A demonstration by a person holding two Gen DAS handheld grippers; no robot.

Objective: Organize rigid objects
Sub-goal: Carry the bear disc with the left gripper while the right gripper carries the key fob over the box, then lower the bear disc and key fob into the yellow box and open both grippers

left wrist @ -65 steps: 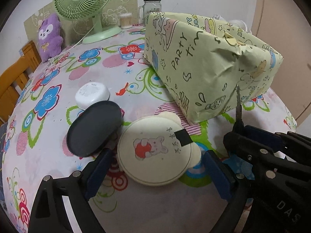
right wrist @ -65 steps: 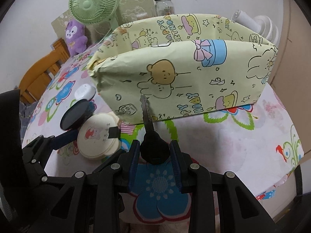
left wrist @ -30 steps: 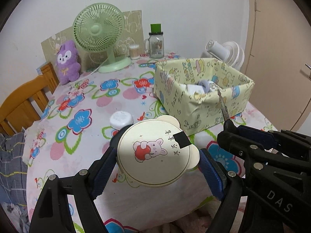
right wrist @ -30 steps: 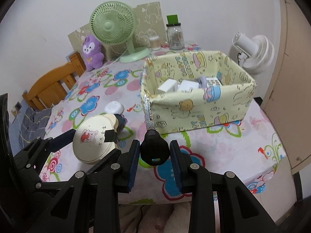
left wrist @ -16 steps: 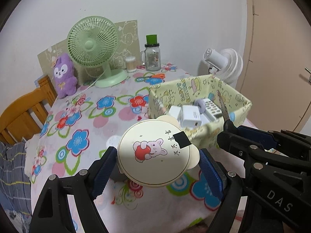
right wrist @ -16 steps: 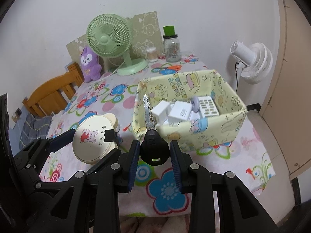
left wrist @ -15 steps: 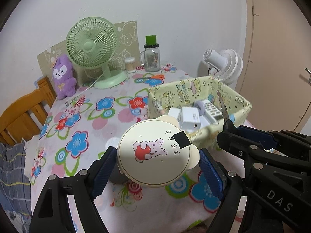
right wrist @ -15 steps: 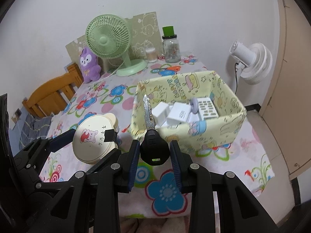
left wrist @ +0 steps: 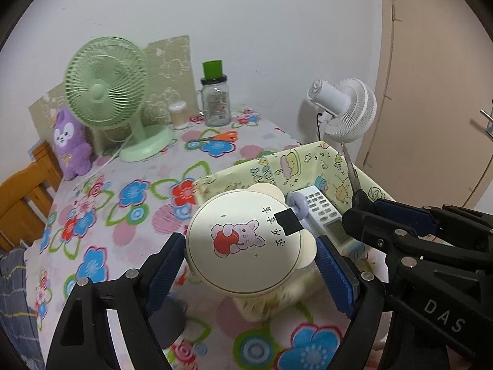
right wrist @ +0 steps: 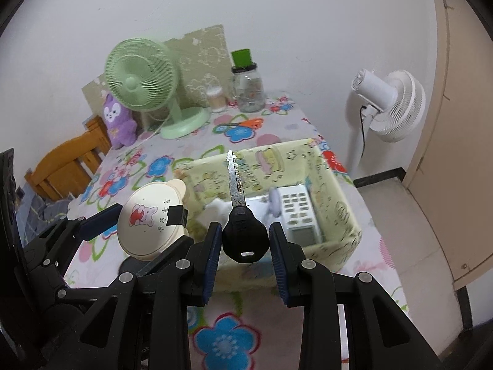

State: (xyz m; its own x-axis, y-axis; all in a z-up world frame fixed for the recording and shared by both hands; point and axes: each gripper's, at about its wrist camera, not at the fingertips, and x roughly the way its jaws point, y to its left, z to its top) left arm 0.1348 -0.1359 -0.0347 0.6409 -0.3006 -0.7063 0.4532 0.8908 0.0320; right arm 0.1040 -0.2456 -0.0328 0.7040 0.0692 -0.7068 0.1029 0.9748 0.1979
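Carrying both finds up off the table now: the left gripper (left wrist: 251,265) is clamped on the round cream bear-eared lid with a cartoon bunny print (left wrist: 245,242), and the right gripper (right wrist: 245,251) is pinched tight on the black plastic head of a metal key (right wrist: 243,236), blade pointing straight ahead. A couple of seconds ago both sat low by the near side of the yellow cartoon-paper-wrapped box (right wrist: 342,206); since then they've risen and swung over it, so you can see right inside, where a white remote control (right wrist: 297,212) already lies along the right wall. Lid hangs over the box's near-left corner, key over its near wall. My guess is the drop-off comes next, so this pair is nearly sorted.

A dark round lid (left wrist: 169,320) sits on the table by its near edge, below the left gripper, so not everything is put away.

The table has a flower-print cloth (left wrist: 129,215); at the far edge stand a green desk fan (left wrist: 106,92), a purple plush (left wrist: 69,145) and a glass jar (left wrist: 215,101). White standing fan (right wrist: 391,104) beside the table's right edge.
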